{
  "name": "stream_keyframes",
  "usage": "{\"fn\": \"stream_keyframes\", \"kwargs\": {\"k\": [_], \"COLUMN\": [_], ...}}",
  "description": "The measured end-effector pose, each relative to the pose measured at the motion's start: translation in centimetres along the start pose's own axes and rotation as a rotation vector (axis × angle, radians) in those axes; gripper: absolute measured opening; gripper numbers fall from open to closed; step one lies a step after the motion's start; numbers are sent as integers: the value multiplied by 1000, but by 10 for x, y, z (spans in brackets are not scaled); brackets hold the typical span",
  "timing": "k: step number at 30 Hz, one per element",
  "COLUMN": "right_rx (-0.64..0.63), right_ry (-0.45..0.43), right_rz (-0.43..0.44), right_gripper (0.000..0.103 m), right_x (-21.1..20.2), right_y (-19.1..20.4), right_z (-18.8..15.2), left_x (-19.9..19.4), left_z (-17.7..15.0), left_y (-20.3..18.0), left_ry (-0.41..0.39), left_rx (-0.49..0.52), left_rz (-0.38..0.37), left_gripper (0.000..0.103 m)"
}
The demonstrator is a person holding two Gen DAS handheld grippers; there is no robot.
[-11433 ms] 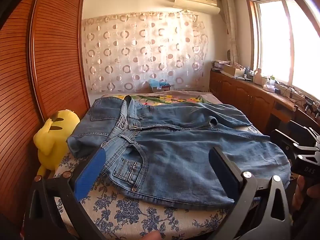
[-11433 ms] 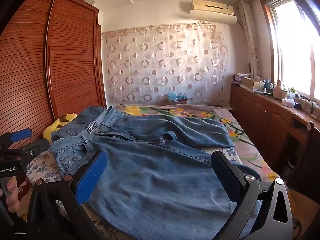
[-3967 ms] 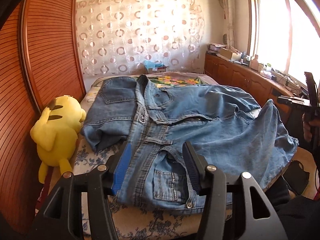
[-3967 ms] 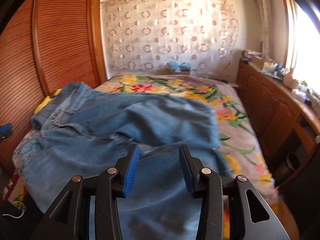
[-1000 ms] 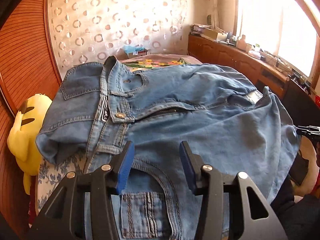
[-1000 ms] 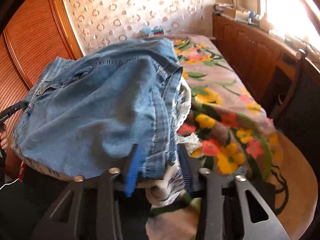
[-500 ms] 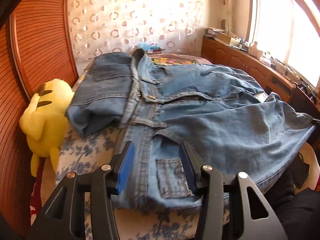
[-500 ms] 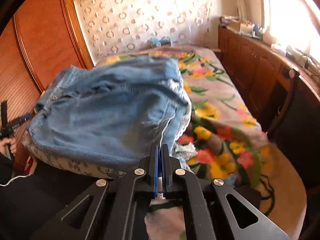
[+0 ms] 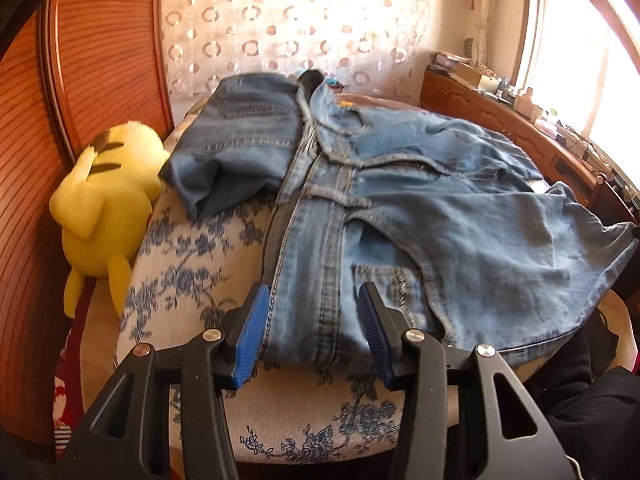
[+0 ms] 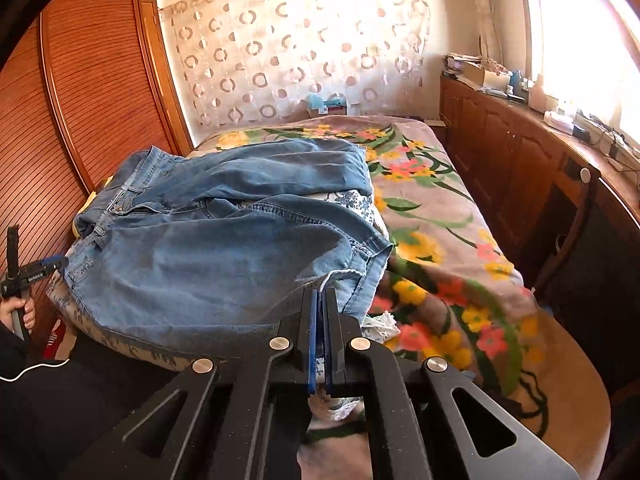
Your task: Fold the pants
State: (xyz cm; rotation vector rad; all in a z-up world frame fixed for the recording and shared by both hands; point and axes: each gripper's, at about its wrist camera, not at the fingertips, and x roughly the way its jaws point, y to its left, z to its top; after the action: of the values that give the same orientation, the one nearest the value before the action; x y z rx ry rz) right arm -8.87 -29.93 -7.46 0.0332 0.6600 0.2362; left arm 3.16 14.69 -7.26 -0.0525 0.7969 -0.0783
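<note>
Blue jeans lie spread over a blue-flowered cushion on the bed, waistband to the left, legs running right. My left gripper is open and hovers at the near waistband corner, its blue pads either side of the denim without pressing it. In the right wrist view the jeans stretch away to the left. My right gripper is shut on the frayed leg hem, which is lifted slightly; white flowered cloth also shows low between its pads. The left gripper appears far left, held by a hand.
A yellow plush toy leans against the slatted wooden wardrobe left of the cushion. A flowered blanket covers the bed to the right. Wooden cabinets with clutter run under the window. A patterned curtain hangs behind.
The right jaws have closed on the leg hem and lifted it a little. The left gripper has drawn back toward the near waistband corner, its opening unchanged.
</note>
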Motion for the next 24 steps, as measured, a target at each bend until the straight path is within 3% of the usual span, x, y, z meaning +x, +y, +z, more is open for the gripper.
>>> {"fn": "stream_keyframes", "kwargs": {"k": [13,19,21,24], "right_rx": [4,8,7,6], "right_ry": [22,24,25,23], "right_rz": [0,2,4,6], "right_gripper": [2,2,2,2], "right_x": [10,13,14,14], "right_y": [4,3,4,3], "right_z": [5,7,7,7], "left_x": [11,7,7,5], "left_z": [-13,-21,-22,-24], "left_y": [8,14,15,13], "left_ry": [30,5,-3,-17], "left_rx": [-52,-98,-114,-115], "left_rz": [-1,-23,-36,-76], "left_gripper": [48,48,44,28]}}
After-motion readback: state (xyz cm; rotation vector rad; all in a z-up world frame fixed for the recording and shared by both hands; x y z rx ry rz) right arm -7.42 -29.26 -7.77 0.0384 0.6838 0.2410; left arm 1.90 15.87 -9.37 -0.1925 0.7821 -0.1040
